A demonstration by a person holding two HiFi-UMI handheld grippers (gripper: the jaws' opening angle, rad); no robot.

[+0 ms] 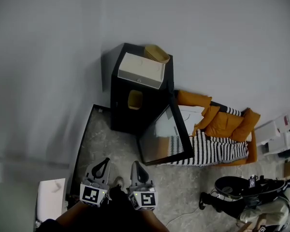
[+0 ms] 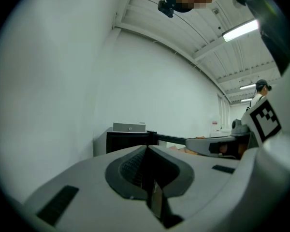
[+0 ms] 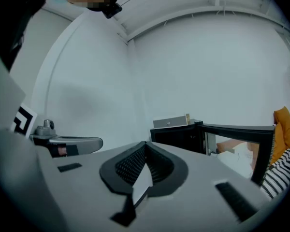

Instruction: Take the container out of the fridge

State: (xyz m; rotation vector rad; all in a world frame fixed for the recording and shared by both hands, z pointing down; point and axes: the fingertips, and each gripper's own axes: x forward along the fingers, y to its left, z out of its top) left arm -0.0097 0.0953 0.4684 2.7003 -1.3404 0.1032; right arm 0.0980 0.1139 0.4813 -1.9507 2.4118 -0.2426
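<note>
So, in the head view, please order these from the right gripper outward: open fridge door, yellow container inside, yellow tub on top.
From the right gripper:
1. Fridge door, open, ahead to its right.
2. Yellow container, inside the fridge.
3. Yellow tub, on the fridge top, at the back.

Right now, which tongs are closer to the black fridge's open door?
Right. The right tongs sit just below the black glass door; the left tongs are further left.
</note>
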